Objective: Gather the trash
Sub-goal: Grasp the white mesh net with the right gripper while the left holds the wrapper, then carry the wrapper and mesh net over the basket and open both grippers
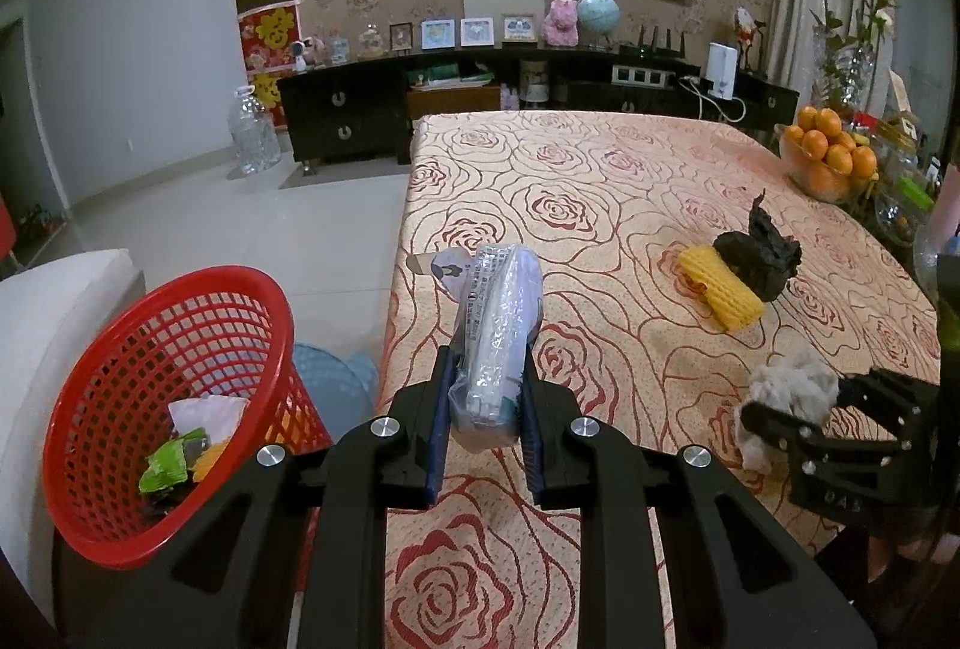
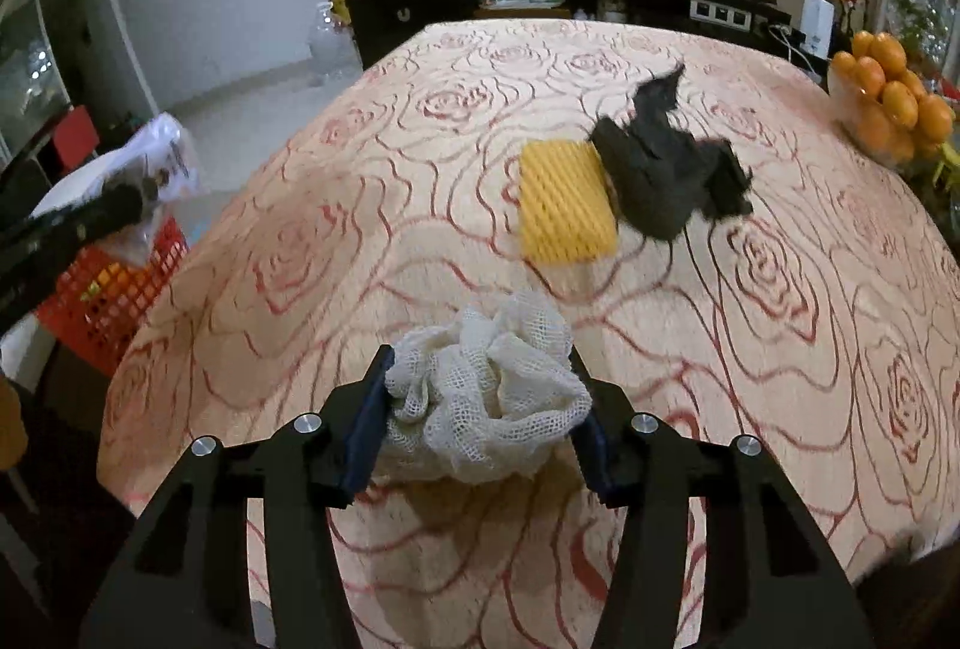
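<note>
My left gripper (image 1: 487,355) is shut on a clear plastic wrapper (image 1: 495,325) with printed text, held above the left edge of the rose-patterned table (image 1: 600,181). A red mesh basket (image 1: 90,469) stands below to the left, with paper and green and yellow scraps inside. My right gripper (image 2: 480,355) is shut on a crumpled white mesh net (image 2: 486,397) over the near part of the table (image 2: 360,169). Farther back lie a yellow foam net (image 2: 564,205) and a crumpled black bag (image 2: 660,175), touching each other. The left wrist view shows the same pair, yellow net (image 1: 720,295) and black bag (image 1: 759,259).
A glass bowl of oranges (image 1: 828,156) sits at the table's far right edge. A pale blue plastic item (image 1: 336,385) stands between basket and table. A white cushion (image 1: 36,337) lies left of the basket. A dark sideboard (image 1: 342,108) lines the far wall.
</note>
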`<state>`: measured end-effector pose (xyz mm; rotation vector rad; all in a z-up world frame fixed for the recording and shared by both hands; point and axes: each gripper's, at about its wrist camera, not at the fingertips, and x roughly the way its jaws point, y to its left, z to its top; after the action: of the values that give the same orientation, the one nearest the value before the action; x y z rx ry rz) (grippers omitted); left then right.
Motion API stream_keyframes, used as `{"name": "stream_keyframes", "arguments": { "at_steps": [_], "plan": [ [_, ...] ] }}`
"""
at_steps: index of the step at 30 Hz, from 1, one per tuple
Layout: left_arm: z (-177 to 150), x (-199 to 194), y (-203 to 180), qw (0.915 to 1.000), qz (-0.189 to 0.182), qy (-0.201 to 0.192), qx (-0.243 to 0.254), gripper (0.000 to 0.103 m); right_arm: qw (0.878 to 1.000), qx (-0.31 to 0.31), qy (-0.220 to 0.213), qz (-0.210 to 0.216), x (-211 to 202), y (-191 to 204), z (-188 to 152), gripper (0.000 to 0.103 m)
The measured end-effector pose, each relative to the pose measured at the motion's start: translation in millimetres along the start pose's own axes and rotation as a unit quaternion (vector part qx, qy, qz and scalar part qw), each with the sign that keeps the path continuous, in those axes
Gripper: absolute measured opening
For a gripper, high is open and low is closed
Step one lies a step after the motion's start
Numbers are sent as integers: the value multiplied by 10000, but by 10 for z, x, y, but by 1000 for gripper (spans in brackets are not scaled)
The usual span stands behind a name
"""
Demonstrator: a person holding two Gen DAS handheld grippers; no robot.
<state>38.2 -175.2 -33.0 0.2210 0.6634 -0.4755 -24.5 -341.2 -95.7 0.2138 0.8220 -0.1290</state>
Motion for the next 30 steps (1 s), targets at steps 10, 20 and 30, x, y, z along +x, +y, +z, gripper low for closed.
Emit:
{"name": "stream_keyframes", "arguments": {
  "at_steps": [10,20,30],
  "plan": [
    [-7,-22,64,10000,59,-28,-58,19,9999,-76,-44,-143,36,16,-38,68],
    [-64,-111,57,9998,144,-131,-51,19,9997,-151,-199,-50,-73,33,-6,51],
    [0,-265,106,9992,243,-329,-30,19,9983,-42,-582,-22,-380,31,78,51]
  ]
}}
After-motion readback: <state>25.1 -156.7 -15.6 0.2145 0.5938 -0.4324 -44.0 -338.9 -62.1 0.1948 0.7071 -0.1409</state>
